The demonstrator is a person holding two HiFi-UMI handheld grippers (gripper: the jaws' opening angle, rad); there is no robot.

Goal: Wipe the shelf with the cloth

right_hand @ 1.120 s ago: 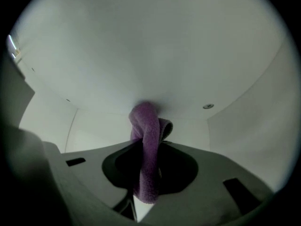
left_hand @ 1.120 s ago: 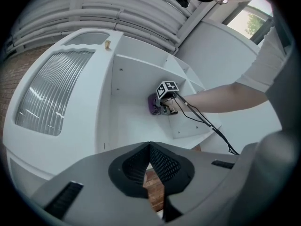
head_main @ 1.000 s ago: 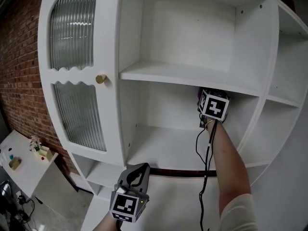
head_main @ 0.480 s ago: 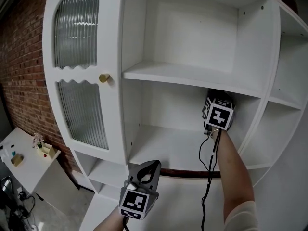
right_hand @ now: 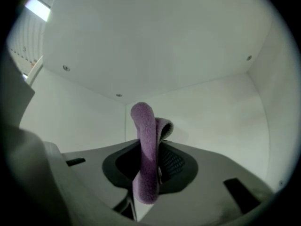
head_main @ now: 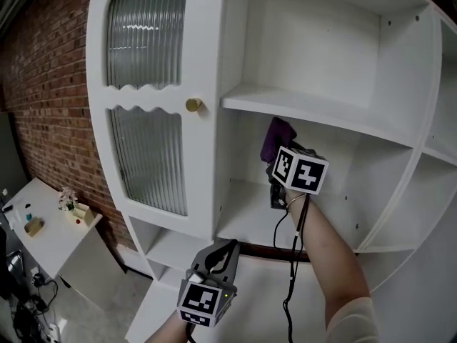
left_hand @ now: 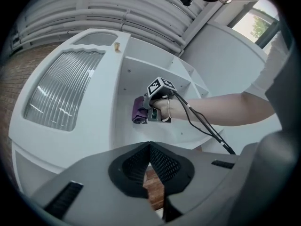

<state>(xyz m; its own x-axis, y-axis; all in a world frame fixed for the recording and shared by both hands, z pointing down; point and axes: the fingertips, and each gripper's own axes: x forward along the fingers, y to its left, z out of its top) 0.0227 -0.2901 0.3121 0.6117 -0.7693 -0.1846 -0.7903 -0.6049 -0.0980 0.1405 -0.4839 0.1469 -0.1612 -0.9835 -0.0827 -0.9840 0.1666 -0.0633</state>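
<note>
1. We see the right arm stretched forward and up into the middle bay of the white cabinet (head_main: pixel 214 63). Forearm bare, cable (head_main: pixel 293 263) hanging alongside it.
2. right gripper (head_main: pixel 280 152): fingers clamped on the purple cloth (right_hand: pixel 143 140), which stands up past the tips, top folded over.
3. Cloth sits high in the bay, near the left wall, just under the upper board (head_main: pixel 321 109) and well above the shelf (head_main: pixel 243 224). Contact w/ wall: we can't tell.
4. left gripper (head_main: pixel 218 254): low, in front of the cabinet base, aimed up at it. Fingers closed tip to tip, nothing between.
5. Ribbed-glass door (head_main: pixel 146 98) w/ brass knob (head_main: pixel 193 105) to the left.
</note>
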